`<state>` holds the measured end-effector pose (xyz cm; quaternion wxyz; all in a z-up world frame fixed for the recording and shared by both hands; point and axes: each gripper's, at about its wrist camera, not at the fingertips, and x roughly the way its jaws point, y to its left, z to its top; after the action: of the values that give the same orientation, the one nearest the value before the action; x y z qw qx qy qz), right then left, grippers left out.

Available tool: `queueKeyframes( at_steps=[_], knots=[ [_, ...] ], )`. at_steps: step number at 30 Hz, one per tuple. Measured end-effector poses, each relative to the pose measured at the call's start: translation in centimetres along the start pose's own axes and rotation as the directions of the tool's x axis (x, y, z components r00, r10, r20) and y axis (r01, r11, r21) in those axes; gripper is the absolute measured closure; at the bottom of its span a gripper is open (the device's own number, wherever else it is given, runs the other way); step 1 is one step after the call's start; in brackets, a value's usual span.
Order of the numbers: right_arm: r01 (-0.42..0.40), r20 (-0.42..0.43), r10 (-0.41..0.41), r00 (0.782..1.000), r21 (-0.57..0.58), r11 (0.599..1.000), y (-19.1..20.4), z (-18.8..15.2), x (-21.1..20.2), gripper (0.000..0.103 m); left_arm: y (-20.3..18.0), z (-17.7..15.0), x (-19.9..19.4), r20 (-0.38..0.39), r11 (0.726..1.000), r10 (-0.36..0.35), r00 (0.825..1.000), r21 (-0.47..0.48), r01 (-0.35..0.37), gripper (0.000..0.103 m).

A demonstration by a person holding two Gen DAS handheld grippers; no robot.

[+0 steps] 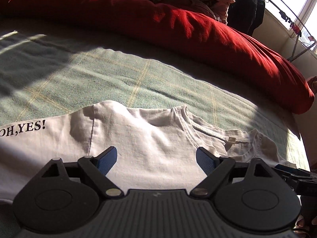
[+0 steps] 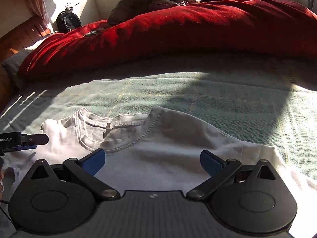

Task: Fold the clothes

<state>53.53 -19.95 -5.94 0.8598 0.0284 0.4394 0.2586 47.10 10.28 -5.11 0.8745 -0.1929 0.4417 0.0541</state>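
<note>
Both tongs — left tongs (image 1: 156, 158) and right tongs (image 2: 152, 161) — hang released over the white T-shirt (image 1: 150, 138) spread flat on the bed (image 1: 118, 79), its collar (image 2: 118, 138) just ahead, nearer the right.

T-shirt (image 1: 154, 138) lies on the bedsheet (image 1: 118, 79), duvet (image 1: 198, 39) behind.

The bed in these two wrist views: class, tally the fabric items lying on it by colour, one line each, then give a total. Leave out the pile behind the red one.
White cotton T-shirt printed "OH,YES!": 1
Red puffy duvet: 1
Pale green checked bedcover: 1
Total: 3
</note>
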Motion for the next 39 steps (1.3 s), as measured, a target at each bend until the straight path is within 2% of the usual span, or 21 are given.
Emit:
queueKeyframes(
  at_steps=[2, 6, 14, 19, 22, 24, 27, 30, 35, 39],
  knots=[
    [0.030, -0.029, -0.030, 0.999, -0.014, 0.999, 0.6, -0.1, 2.1, 0.000, 0.3, 0.7, 0.7, -0.009, 1.000, -0.007, 1.000, -0.004, 0.007, 0.016],
    [0.098, 0.004, -0.098, 0.995, -0.046, 0.994, 0.8, 0.4, 3.5, 0.000, 0.5, 1.8, 1.8, -0.009, 0.998, 0.009, 1.000, 0.062, -0.008, 0.016],
    [0.166, 0.011, -0.166, 0.986, -0.077, 0.983, 0.0, 2.8, 5.5, 0.000, 1.1, 4.8, 4.8, 0.005, 0.996, 0.025, 1.000, 0.085, -0.025, 0.013],
    [0.201, 0.040, -0.198, 0.979, -0.077, 0.977, 0.7, 3.2, 4.5, 0.000, 1.4, 5.1, 3.1, 0.025, 1.000, 0.001, 1.000, 0.031, -0.001, 0.013],
    [0.164, 0.089, -0.158, 0.983, -0.060, 0.985, 1.9, 2.3, 1.7, 0.000, 1.2, 3.9, 1.8, 0.021, 0.996, -0.091, 0.996, 0.013, 0.090, 0.013],
    [0.136, 0.065, -0.133, 0.989, -0.048, 0.989, 2.4, 1.4, 1.2, 0.000, 0.7, 3.5, 2.7, -0.005, 0.990, -0.137, 0.991, 0.022, 0.137, 0.013],
    [0.131, -0.009, -0.131, 0.991, -0.065, 0.989, 2.4, 0.0, 2.7, 0.000, 0.1, 4.4, 5.1, -0.036, 0.993, -0.099, 0.994, 0.058, 0.101, 0.013],
    [0.164, 0.001, -0.165, 0.986, -0.105, 0.981, 2.3, 0.1, 3.9, 0.000, -0.5, 6.0, 6.1, -0.010, 0.994, -0.069, 0.998, 0.090, 0.069, 0.012],
    [0.176, 0.037, -0.175, 0.984, -0.028, 0.984, 1.4, 1.9, 2.6, 0.000, -0.9, 6.0, 3.0, 0.025, 0.992, -0.075, 0.997, 0.102, 0.072, 0.012],
    [0.161, 0.032, -0.162, 0.986, 0.030, 0.987, 1.4, 0.2, -0.7, 0.000, 0.0, 3.6, 1.0, 0.001, 0.995, -0.068, 0.998, 0.069, 0.068, 0.012]
  ],
)
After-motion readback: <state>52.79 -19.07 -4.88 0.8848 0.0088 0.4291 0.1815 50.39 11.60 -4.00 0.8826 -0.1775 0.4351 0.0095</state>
